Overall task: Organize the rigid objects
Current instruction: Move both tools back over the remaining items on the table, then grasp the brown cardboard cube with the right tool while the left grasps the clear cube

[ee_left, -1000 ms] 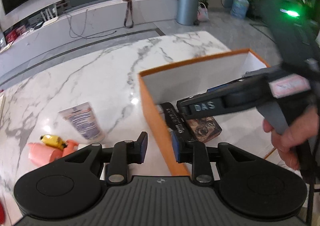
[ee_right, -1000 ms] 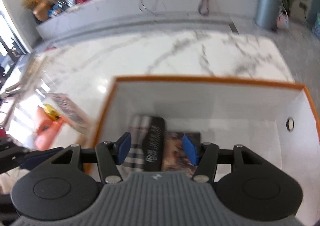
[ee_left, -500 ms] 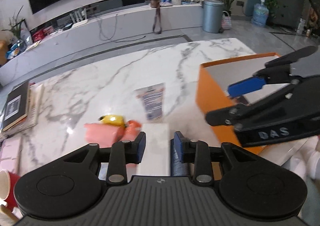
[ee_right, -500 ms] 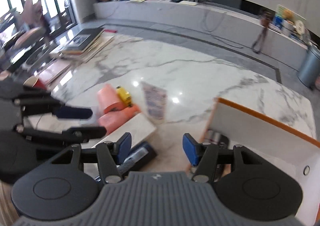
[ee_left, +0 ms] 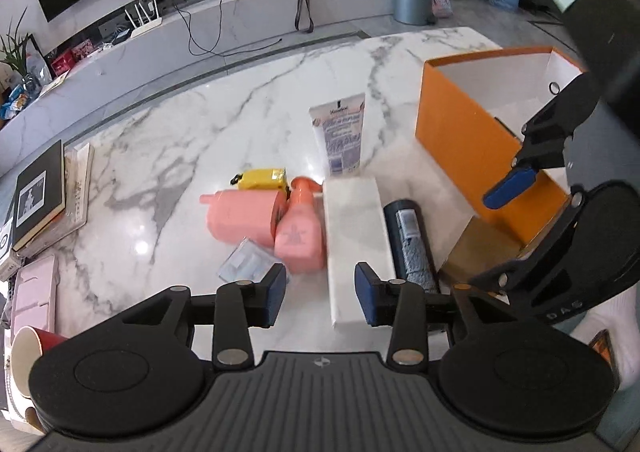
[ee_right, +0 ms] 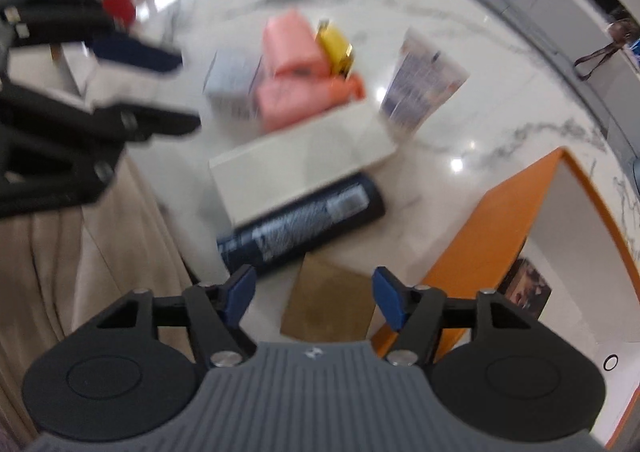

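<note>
Orange box [ee_left: 460, 139] stands open on the marble table [ee_left: 180, 139], and the right wrist view shows at least one dark printed item [ee_right: 526, 286] already on its white floor; how much else lies inside I cannot tell. Most of the job is still out on the table: a white carton [ee_left: 354, 236], a dark tube [ee_left: 410, 240] just beside it, a brown packet [ee_right: 328, 304] touching the box wall, two pink bottles [ee_left: 244, 217], a yellow pack [ee_left: 262, 179], a printed tube [ee_left: 342, 135] and a small clear packet [ee_left: 246, 264].

Left tongs [ee_left: 322, 294] hang over the near end of the carton, jaws opening and empty. Right tongs [ee_right: 312, 292] point down over the brown packet, jaws also opening, gripping nothing. Judging by that, the carton and packet look like the next candidates.
</note>
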Available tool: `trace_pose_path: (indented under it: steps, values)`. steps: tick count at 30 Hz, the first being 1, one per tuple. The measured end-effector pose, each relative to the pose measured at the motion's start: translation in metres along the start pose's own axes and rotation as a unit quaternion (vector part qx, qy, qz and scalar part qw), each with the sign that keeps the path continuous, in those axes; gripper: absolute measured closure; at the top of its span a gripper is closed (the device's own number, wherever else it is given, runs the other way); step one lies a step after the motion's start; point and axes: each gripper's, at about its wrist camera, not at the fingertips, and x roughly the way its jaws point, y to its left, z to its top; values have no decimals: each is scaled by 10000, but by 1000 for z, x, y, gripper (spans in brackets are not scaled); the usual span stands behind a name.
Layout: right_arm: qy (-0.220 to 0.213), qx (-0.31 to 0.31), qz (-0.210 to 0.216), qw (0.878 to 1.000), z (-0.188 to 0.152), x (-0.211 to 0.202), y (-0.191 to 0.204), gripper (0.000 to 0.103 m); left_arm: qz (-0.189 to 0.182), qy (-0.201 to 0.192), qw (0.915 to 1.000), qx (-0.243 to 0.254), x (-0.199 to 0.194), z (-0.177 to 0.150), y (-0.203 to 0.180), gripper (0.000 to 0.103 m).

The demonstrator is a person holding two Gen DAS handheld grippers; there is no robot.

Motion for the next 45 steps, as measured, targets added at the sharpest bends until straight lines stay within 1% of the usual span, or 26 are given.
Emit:
trace_pose_path:
  steps: [5,10,12,14,15,17,20,28,32,35,38,40,41,42,43,45]
  values:
    - [518,-211,-93,9984,5,21,8,37,-63,48,10000,-36,1,-6,1,55]
    - [932,-267,-503,9940,14,40,9,37,-195,30,9998,-46,1,-9,-1,53]
    - [1099,-276,-643,9915,17,47,9,34,-212,31,9998,-23,1,-10,-2,53]
    - [1240,-296,-688,9895,18,53,9,31,-226,34,9997,-25,2,-11,-3,53]
    - [1274,-295,-686,9890,19,54,8,31,-233,38,9997,-31,3,-11,-3,53]
    - [1306,-291,-677,9887,20,59,6,31,-243,47,9997,-33,4,-10,-3,53]
    - [1277,-246,-565,9899,20,61,2,36,-238,70,9997,-42,7,-10,-1,53]
    - [1005,-641,-772,9899,28,65,2,40,-149,199,9996,-101,21,-9,7,53]
    - [952,-775,-808,9891,35,69,-8,40,-57,237,9997,29,28,-5,16,52]
    - [949,-800,-788,9891,39,71,-18,40,22,252,9993,272,34,2,22,47]
    - [970,-891,-686,9889,42,73,-25,40,83,239,9962,832,41,7,26,39]
    - [1031,-1005,-629,9876,43,73,-27,37,46,304,9906,1332,47,8,26,32]
    - [1057,-1053,-611,9869,43,73,-27,34,35,338,9870,1574,50,8,25,31]
    - [1075,-1103,-600,9862,43,72,-28,33,34,381,9832,1785,55,7,26,28]
    - [1090,-1131,-561,9860,44,72,-30,32,28,436,9799,1947,59,7,26,26]
    - [1143,-1169,-437,9856,43,71,-31,31,-20,574,9740,2191,70,6,29,24]
